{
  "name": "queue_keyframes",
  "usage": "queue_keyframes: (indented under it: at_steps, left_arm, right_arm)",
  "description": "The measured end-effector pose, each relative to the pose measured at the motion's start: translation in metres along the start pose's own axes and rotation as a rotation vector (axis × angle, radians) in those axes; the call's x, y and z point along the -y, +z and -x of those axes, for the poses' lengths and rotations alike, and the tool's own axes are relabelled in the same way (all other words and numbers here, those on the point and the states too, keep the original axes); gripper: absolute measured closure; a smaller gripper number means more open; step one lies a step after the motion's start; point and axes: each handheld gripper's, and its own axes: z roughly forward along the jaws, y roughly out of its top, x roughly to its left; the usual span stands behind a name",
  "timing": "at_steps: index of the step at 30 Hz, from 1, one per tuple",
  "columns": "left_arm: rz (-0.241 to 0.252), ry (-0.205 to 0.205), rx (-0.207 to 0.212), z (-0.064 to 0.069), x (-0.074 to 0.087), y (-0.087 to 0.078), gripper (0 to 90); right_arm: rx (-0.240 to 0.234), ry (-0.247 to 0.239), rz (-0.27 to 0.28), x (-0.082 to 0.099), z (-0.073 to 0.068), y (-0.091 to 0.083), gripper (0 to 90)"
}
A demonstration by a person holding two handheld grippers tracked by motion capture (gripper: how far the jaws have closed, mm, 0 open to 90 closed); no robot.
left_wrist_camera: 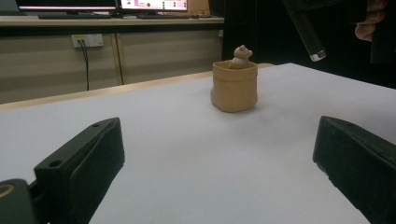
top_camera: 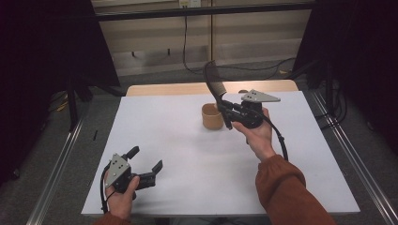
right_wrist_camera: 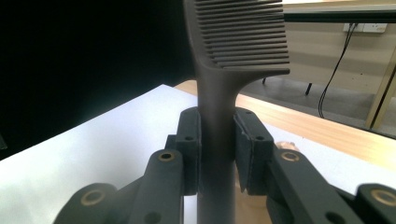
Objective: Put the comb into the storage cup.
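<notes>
Right gripper view: right gripper (right_wrist_camera: 217, 154) clamped on handle of dark comb (right_wrist_camera: 243, 39), teeth up at top centre of frame. High view: comb (top_camera: 215, 84) held tilted just right of tan cup (top_camera: 211, 116) at centre of white table (top_camera: 178, 136). Lower left: left gripper (top_camera: 146, 159) spread wide, nothing between, well apart from cup

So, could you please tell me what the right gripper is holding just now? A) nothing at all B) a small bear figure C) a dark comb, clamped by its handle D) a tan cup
C: in the right gripper view, the right gripper has its jaws pressed on the handle of the dark comb, whose teeth rise above them; the tan cup stands apart on the table.
</notes>
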Motion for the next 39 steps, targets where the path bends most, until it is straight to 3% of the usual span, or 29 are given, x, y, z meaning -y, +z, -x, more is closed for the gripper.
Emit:
queue_keyframes:
  at_steps: [25,39]
  left_arm:
    - [-0.004,-0.008,-0.007,-0.002,0.0,-0.001,2.1]
    - [-0.007,-0.001,-0.002,-0.002,0.0,-0.001,2.1]
  right_arm:
    - [-0.017,-0.002,0.037,-0.025,0.01,0.038,73.2]
    - [0.029,0.013,0.036,-0.026,0.025,0.06,73.2]
